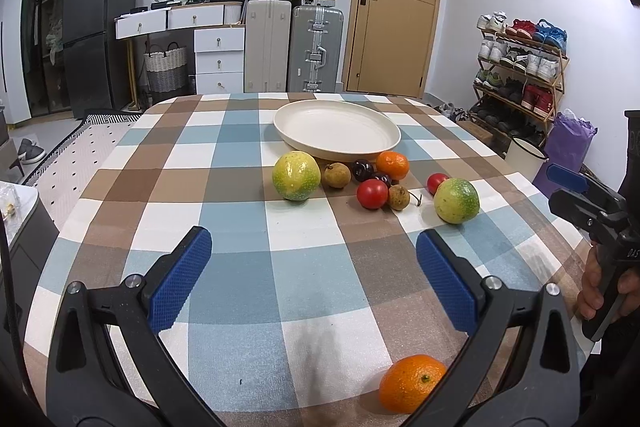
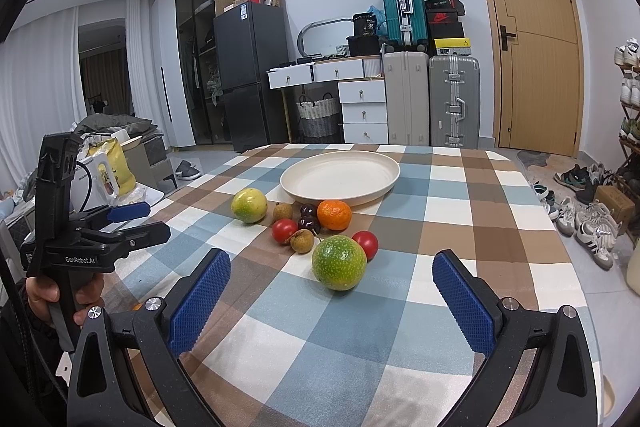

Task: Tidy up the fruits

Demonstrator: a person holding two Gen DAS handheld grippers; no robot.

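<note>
A cream plate [image 1: 304, 123] [image 2: 304, 179] sits empty at the far middle of the checked table. In front of it lie two green-yellow fruits [image 1: 296, 175] [image 1: 456, 200] [image 2: 339, 262] [image 2: 249, 205], a small orange [image 1: 392, 165] [image 2: 334, 214], two red tomatoes [image 1: 372, 193] [image 1: 436, 182], two brown longans [image 1: 337, 175] [image 1: 399, 197] and dark cherries [image 1: 363, 169]. Another orange [image 1: 412, 383] lies near the table's front edge. My left gripper [image 1: 314, 259] is open and empty above the cloth. My right gripper [image 2: 332, 275] is open and empty, just short of the nearer green fruit.
The checked tablecloth [image 1: 240, 227] covers the table. Suitcases [image 1: 316, 47], white drawers [image 1: 219, 59] and a door stand behind it. A shoe rack [image 1: 520, 67] is at the right. A kettle [image 2: 98, 179] and clutter sit left of the table.
</note>
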